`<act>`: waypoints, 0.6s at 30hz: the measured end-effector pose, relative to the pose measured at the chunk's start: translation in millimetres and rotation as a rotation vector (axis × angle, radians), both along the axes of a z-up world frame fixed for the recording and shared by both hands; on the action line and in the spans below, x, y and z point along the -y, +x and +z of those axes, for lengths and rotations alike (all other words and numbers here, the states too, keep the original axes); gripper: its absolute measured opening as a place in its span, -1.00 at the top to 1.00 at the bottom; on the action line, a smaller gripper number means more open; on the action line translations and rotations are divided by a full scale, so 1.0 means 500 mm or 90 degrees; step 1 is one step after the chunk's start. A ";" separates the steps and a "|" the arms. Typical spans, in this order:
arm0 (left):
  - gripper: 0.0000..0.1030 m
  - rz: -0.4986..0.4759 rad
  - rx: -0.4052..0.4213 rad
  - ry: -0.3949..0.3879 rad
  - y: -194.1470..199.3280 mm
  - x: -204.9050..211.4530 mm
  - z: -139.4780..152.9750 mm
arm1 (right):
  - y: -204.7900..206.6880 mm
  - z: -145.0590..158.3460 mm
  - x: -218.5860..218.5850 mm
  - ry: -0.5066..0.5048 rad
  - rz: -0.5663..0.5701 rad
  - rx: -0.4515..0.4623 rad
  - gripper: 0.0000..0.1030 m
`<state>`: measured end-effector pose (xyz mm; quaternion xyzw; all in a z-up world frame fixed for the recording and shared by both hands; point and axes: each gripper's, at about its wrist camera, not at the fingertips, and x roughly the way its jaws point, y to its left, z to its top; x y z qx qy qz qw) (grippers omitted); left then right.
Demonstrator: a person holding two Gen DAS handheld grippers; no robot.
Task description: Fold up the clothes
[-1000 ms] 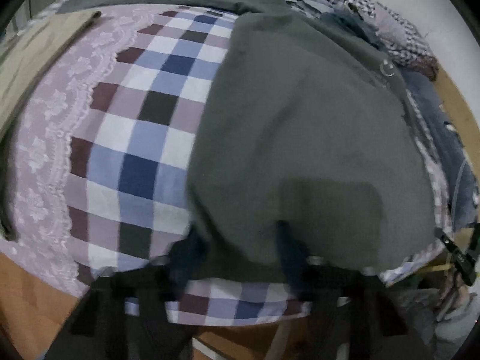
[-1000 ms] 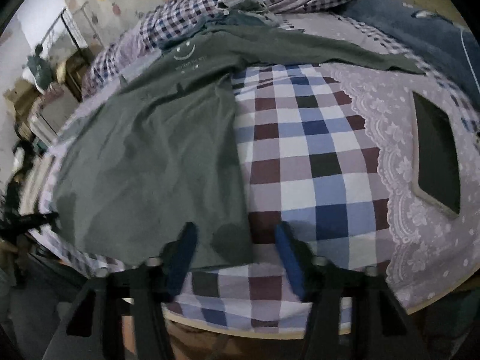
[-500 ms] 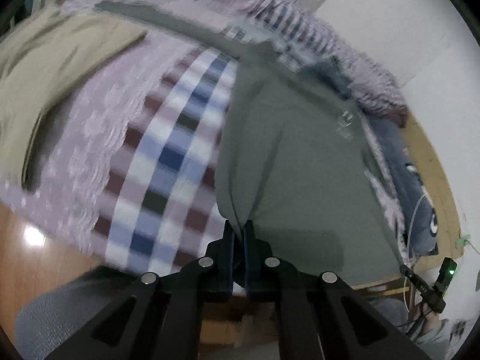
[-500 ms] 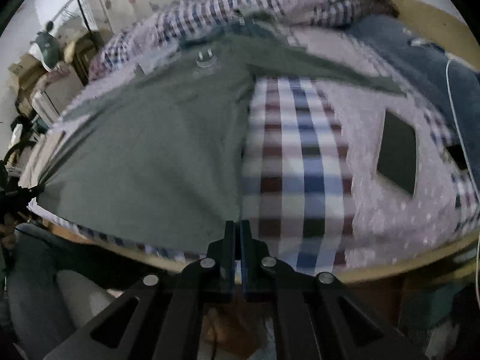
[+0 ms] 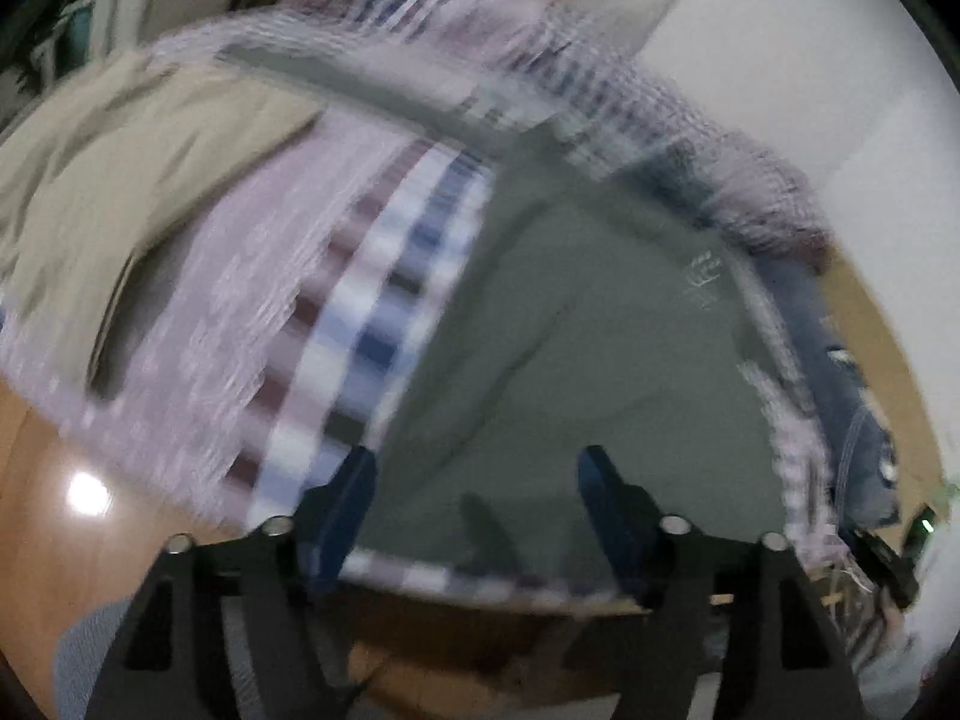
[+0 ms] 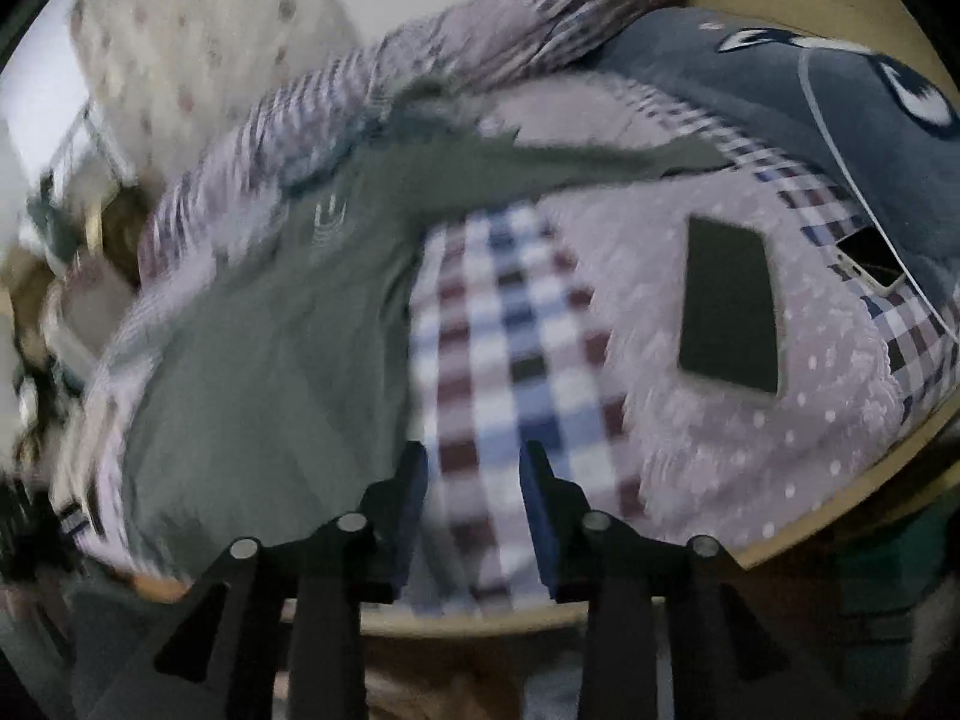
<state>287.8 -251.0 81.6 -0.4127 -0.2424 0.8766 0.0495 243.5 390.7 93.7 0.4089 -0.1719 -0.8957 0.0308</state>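
Both tools stood with fingers apart, gripping nothing: my left tool (image 5: 477,501) at lower centre over the green shirt's hem (image 5: 576,372), my right tool (image 6: 474,492) over the checked bedspread (image 6: 510,348), beside the shirt's edge, which lay spread across the left of that frame

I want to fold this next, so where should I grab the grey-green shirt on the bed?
Grip the grey-green shirt at its bottom hem, coming from the foot of the bed. That straight edge lies flat nearest both open grippers, left gripper and right gripper; pinch its two corners.
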 end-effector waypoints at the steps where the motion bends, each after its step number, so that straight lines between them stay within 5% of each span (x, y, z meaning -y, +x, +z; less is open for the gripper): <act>1: -0.64 -0.013 -0.029 0.001 0.005 -0.003 0.015 | -0.011 0.007 -0.020 -0.023 -0.015 -0.019 0.16; 8: -0.66 -0.079 -0.096 -0.030 -0.080 -0.100 0.055 | -0.102 0.048 -0.166 -0.152 -0.123 -0.121 -0.36; 18: -0.67 -0.137 -0.149 0.011 -0.304 -0.268 0.081 | -0.320 0.008 -0.341 -0.204 -0.283 -0.150 -0.41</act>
